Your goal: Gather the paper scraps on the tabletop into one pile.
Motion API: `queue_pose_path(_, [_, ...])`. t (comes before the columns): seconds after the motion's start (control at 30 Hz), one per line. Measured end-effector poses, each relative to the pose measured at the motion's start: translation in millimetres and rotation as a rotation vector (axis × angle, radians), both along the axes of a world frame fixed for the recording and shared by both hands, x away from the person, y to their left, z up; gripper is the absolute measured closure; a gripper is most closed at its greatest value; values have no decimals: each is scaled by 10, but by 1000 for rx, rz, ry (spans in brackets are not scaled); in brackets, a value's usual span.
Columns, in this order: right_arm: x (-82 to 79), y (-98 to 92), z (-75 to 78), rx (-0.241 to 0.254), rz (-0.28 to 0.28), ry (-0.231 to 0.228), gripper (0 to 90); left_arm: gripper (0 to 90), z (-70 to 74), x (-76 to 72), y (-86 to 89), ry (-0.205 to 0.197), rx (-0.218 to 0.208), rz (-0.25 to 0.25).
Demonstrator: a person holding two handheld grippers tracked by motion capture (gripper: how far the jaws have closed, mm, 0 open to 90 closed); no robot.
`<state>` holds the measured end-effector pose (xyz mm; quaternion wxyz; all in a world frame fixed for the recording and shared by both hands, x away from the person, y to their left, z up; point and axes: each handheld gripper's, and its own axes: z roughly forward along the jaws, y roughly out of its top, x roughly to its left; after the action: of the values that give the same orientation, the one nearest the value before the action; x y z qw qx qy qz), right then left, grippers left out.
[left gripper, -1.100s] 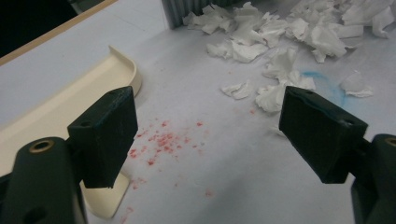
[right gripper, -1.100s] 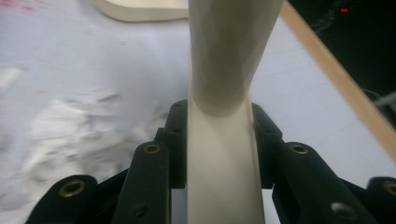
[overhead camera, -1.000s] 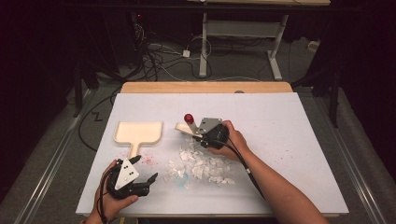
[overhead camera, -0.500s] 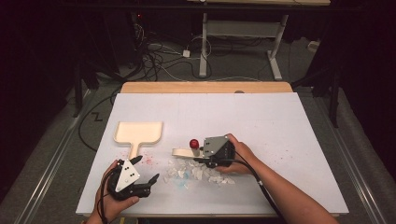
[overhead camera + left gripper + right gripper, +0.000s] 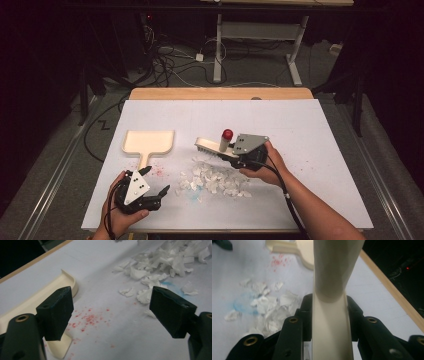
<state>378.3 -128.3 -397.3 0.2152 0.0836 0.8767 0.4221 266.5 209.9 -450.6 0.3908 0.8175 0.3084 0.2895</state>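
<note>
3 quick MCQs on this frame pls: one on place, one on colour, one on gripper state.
1. Where does the dustpan lie relative to the paper scraps?
A. On top of them
B. To their left and farther up the table
C. To their right, at the table edge

2. What colour is the knob on the brush?
A. Red
B. Green
C. Blue

3. What is the state of the right gripper?
A. Open and empty
B. Shut on the brush
C. Shut on a paper scrap

Answers:
1 B: the high view shows the pan left of the pile, apart from it.
2 A: the knob shows red in the high view.
3 B: the right gripper view shows its jaws clamped on the cream handle.
</note>
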Motion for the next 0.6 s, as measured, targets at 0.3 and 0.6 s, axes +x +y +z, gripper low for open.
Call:
queue_pose_path(0.3, [-527,232,118,94,-15,142,681,183,185,-86,296,-94,-135,138])
queue_pose_path(0.6, [-822,793,-196,78,61,303,681,183,213,-110,372,-112,-167,168])
